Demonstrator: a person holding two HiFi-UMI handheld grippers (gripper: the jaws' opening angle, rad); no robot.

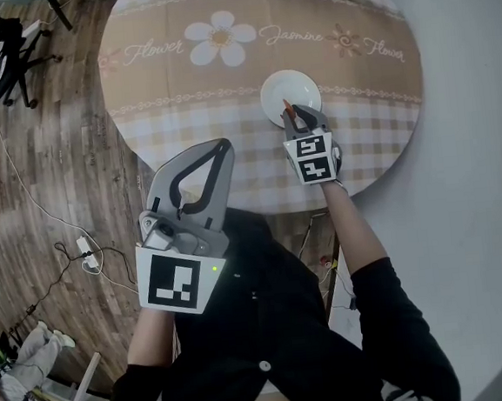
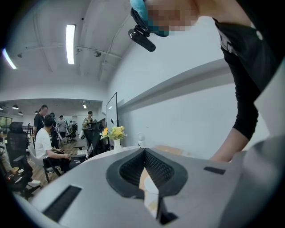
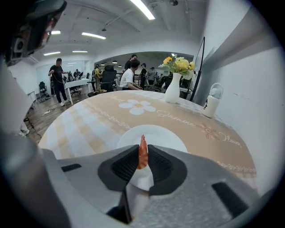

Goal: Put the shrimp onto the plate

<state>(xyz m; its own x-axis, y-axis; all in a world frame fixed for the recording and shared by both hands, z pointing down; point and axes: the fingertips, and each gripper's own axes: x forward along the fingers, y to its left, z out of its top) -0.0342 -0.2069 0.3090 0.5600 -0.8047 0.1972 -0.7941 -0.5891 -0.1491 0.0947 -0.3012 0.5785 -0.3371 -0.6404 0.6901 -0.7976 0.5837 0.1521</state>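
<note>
Pinching shrimp (image 3: 142,155) mid-body, right gripper (image 1: 301,117) hangs at plate (image 3: 171,136) edge; prob. light, soft, slippery. Left gripper (image 1: 219,147) pressed together, empty.

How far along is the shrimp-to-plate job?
Done: the shrimp is picked up, clamped in the right hand-held gripper. In hand: it is held at the near edge of the plate, apparently not yet resting on it. Left: set it on the bare plate and open the jaws. The left hand-held gripper is shut and empty.
</note>
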